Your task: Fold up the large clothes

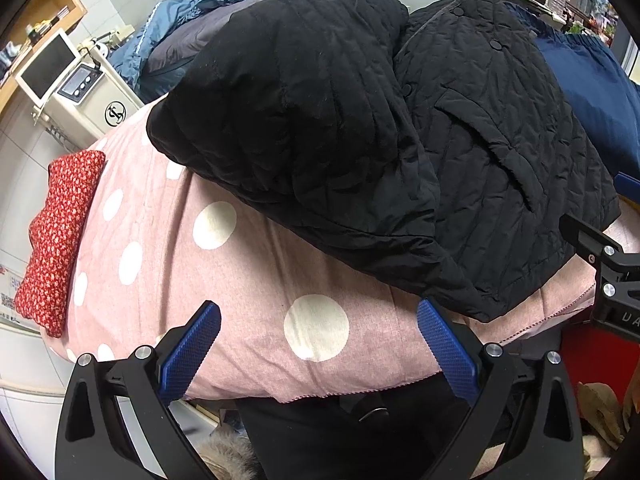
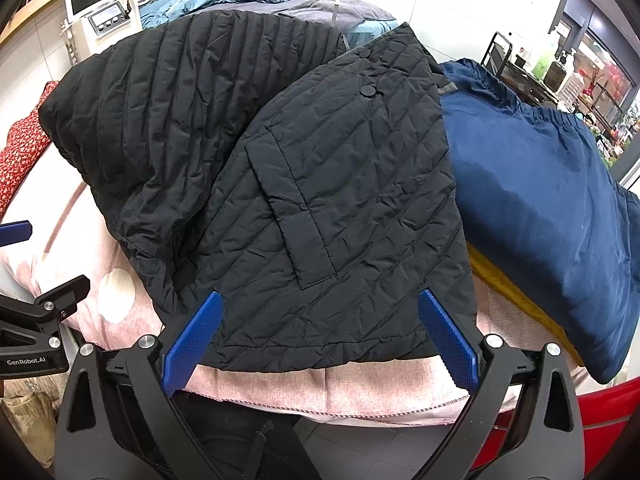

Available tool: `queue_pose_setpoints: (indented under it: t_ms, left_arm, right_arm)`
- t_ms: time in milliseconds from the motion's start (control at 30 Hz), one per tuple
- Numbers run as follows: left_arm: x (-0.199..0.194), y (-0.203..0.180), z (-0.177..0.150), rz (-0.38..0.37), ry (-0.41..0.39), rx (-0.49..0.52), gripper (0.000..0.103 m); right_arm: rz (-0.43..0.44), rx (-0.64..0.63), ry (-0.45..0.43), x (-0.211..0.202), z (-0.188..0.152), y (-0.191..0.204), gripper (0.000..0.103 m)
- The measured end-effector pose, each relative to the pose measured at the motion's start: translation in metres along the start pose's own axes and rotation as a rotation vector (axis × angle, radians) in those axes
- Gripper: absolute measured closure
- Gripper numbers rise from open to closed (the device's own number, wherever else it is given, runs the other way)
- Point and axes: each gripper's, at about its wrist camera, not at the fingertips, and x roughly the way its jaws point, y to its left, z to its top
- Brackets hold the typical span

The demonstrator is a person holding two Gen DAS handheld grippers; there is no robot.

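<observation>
A black quilted jacket [image 1: 360, 128] lies folded on the pink polka-dot bed cover [image 1: 224, 280]; it also shows in the right wrist view [image 2: 312, 200], with its pocket flap and snap buttons facing up. My left gripper [image 1: 318, 320] is open and empty, over the bare cover just in front of the jacket's near hem. My right gripper [image 2: 318, 312] is open and empty, its blue pads [image 2: 192, 340] on either side of the jacket's near hem. The right gripper also shows at the right edge of the left wrist view [image 1: 612, 280].
A navy garment [image 2: 540, 184] lies right of the jacket over something yellow. A red floral cloth [image 1: 56, 236] lies at the bed's left end. Blue and grey clothes [image 1: 192, 24] are piled behind. A cream machine with a screen [image 1: 80, 92] stands at the far left.
</observation>
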Motion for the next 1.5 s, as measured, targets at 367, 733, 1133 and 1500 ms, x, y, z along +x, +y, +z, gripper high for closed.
queue_pose_setpoints:
  t_ms: [367, 733, 1133, 1500]
  left_arm:
    - [-0.0021, -0.0033, 0.0003, 0.001, -0.003, 0.008, 0.006]
    - [-0.0013, -0.0042, 0.0002, 0.002, 0.000, 0.009, 0.006]
    - [-0.0023, -0.0076, -0.0010, 0.019, -0.003, 0.028, 0.006]
    - [-0.0008, -0.0048, -0.0021, 0.016, 0.002, 0.024, 0.006]
  right_arm:
    - [0.000, 0.001, 0.001, 0.0005, -0.0004, -0.0003, 0.006]
    - [0.000, 0.000, 0.002, 0.0011, -0.0007, 0.0001, 0.006]
    - [-0.003, 0.002, 0.011, 0.0042, -0.0034, -0.0010, 0.006]
    - [-0.006, -0.005, 0.024, 0.0084, -0.0020, 0.0023, 0.006]
